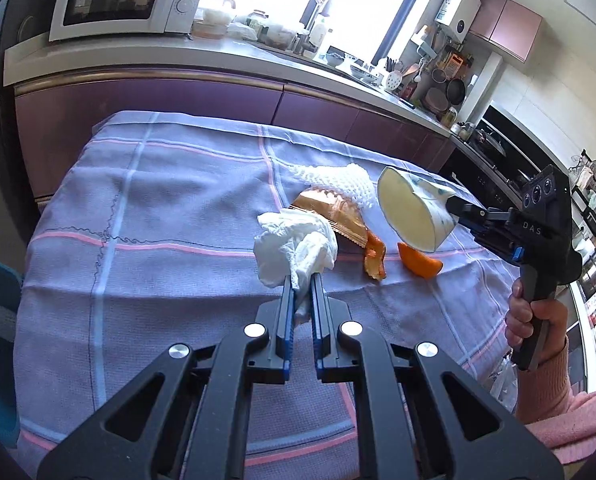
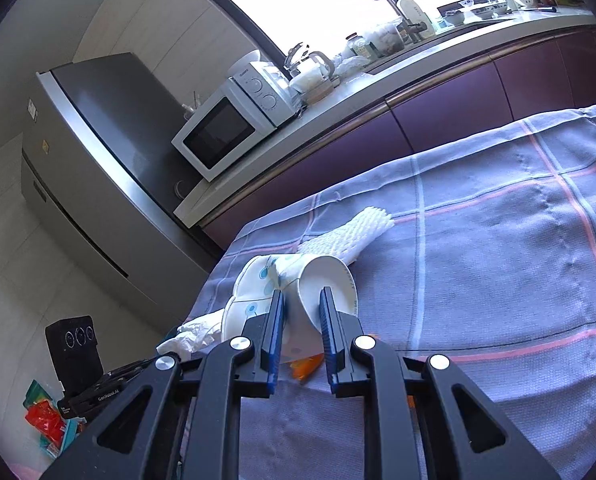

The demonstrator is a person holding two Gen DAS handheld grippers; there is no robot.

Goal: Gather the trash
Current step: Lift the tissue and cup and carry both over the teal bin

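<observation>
Left wrist view: a crumpled white paper tissue (image 1: 294, 248), soft and creased, is pinched between the nearly closed fingers of the left claw (image 1: 301, 280), just above the desk (image 1: 158, 216), which wears a woven lilac cloth with pink and pale blue checks. Behind the tissue lie a shiny copper foil wrapper (image 1: 330, 212) with a serrated edge, a white foam fruit net (image 1: 338, 182), a curled strip of orange peel (image 1: 374, 258) and a second peel wedge (image 1: 420, 262). The left half of the cloth is bare up to its near and far edges. The right claw (image 1: 456, 206) grips a crushed paper cup (image 1: 412, 210), white with blue dots, lifted above the peel. Right wrist view: that cup (image 2: 318, 292) sits squeezed between the narrowly parted fingers of the claw (image 2: 302, 300); it seems dented, though the fingers hide part of it.
</observation>
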